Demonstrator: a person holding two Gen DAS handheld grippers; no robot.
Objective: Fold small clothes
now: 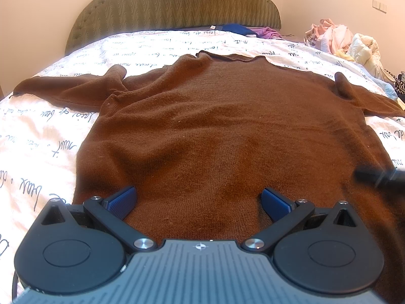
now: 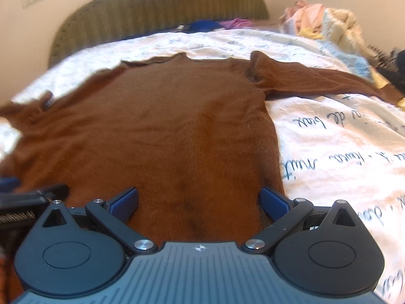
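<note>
Currently a brown knit sweater [image 1: 215, 126] lies spread flat on the bed's script-printed duvet [image 1: 38, 131], its long axis running from the lower frame edge up toward the green headboard [image 1: 174, 2], sleeves stretched out to either side. Both claws hover over its near end, side by side: the left claw [image 1: 198, 202] sits over the lower-left part of the body, the right claw [image 2: 198, 201] nearer the garment's right edge. Each stands wide open, gripping nothing. Judging by position, each claw is nearest its own side's sleeve.
</note>
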